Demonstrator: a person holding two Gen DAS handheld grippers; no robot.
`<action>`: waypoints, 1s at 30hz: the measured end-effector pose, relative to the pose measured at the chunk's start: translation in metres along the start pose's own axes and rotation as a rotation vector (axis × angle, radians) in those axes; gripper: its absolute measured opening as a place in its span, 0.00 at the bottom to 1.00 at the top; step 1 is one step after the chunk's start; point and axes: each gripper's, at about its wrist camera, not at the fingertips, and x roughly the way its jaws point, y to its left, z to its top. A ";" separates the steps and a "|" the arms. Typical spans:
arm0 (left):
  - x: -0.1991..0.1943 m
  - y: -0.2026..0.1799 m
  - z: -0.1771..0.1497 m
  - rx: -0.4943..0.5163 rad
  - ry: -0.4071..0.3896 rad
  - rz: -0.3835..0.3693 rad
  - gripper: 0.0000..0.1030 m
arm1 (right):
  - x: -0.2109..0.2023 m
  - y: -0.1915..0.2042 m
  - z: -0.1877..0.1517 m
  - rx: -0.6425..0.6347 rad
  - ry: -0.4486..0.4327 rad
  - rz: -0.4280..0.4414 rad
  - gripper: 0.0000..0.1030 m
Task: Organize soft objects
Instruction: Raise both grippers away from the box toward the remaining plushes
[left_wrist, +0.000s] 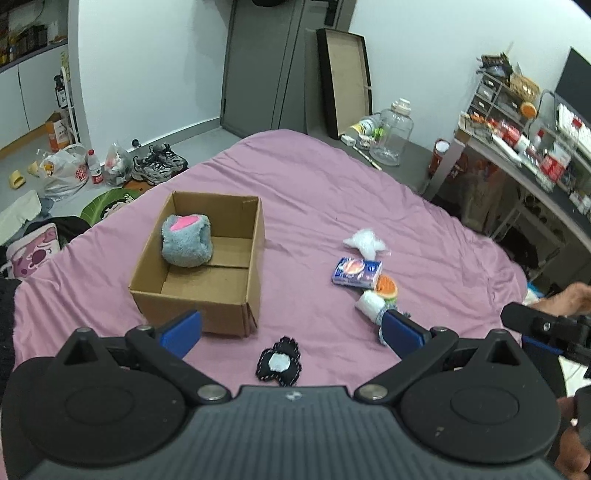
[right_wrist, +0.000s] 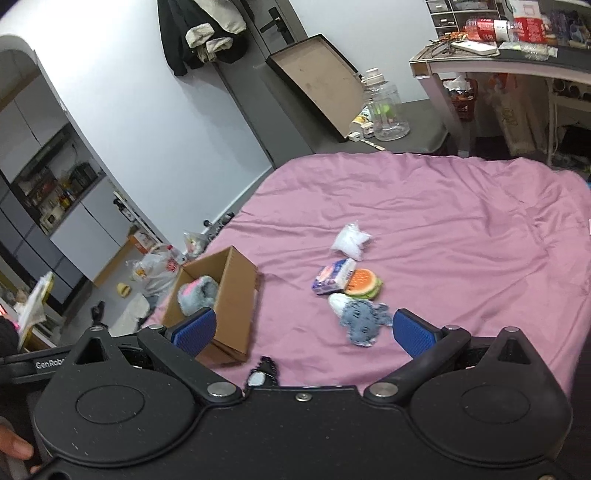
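1. Left wrist view: the left gripper hangs above the pink bedspread, fingers spread wide apart, nothing between them.
2. Right wrist view: the right gripper likewise has its fingers spread apart and empty.
3. A cardboard box sits near the bed's left edge; a grey-and-pink plush lies in its far-left corner.
4. A black-and-white soft piece lies near the bed's near edge, just below the left gripper.
5. Mid-bed cluster: white fluffy bag, blue tissue pack, burger-shaped toy touching the pack, grey plush nearest the right gripper.
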 end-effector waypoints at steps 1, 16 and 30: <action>-0.001 -0.001 -0.002 0.004 0.002 0.005 1.00 | -0.002 0.000 -0.002 -0.009 0.001 -0.004 1.00; 0.005 -0.007 -0.025 0.015 0.082 0.032 1.00 | -0.006 -0.008 -0.008 -0.025 0.019 -0.041 1.00; 0.020 -0.007 -0.033 0.037 0.082 0.042 1.00 | 0.012 -0.018 -0.015 -0.031 0.062 -0.059 1.00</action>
